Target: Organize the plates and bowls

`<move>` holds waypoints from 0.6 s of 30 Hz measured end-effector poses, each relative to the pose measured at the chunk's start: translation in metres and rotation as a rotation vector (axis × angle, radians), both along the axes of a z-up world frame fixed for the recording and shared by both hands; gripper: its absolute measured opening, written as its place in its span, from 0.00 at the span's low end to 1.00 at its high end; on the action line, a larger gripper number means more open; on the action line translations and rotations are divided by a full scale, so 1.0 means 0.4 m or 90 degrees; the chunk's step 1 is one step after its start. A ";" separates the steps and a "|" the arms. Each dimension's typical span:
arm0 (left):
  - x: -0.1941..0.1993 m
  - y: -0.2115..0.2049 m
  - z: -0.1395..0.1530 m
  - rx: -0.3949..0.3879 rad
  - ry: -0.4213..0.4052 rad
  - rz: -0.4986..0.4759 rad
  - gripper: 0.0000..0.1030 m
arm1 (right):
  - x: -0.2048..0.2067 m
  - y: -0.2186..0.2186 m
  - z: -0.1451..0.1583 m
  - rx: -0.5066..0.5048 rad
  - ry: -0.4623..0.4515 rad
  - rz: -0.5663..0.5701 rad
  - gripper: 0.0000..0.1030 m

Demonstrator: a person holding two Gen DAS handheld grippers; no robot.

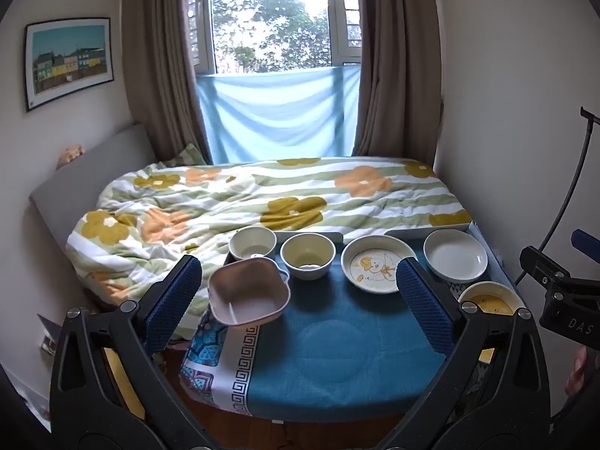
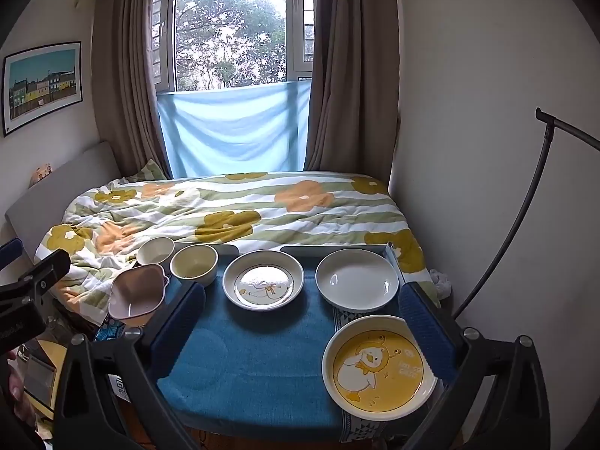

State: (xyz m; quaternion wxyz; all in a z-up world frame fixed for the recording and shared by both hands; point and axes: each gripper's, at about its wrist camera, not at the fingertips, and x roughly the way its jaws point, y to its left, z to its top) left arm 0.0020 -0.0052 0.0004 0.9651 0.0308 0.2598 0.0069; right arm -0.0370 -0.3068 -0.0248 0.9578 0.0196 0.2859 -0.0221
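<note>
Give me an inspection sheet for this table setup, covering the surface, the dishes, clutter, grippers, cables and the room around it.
Surface: small table under a blue cloth, foot of the bed.
Job's things: back row, white bowl, cream bowl, duck-print plate, plain white plate; pink square bowl at the left edge, looks tilted; yellow duck plate front right.
Clutter: nothing seen on the table.
Grippers: left gripper and right gripper both open, holding nothing, above the table's near side.
Cables: nothing seen; only a curved black stand on the right.
Surroundings: bed with floral duvet, curtained window, framed picture.
</note>
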 end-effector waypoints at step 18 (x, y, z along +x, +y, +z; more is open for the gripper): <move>0.017 0.008 -0.003 -0.006 0.003 0.007 1.00 | 0.011 0.009 -0.008 -0.005 0.005 -0.003 1.00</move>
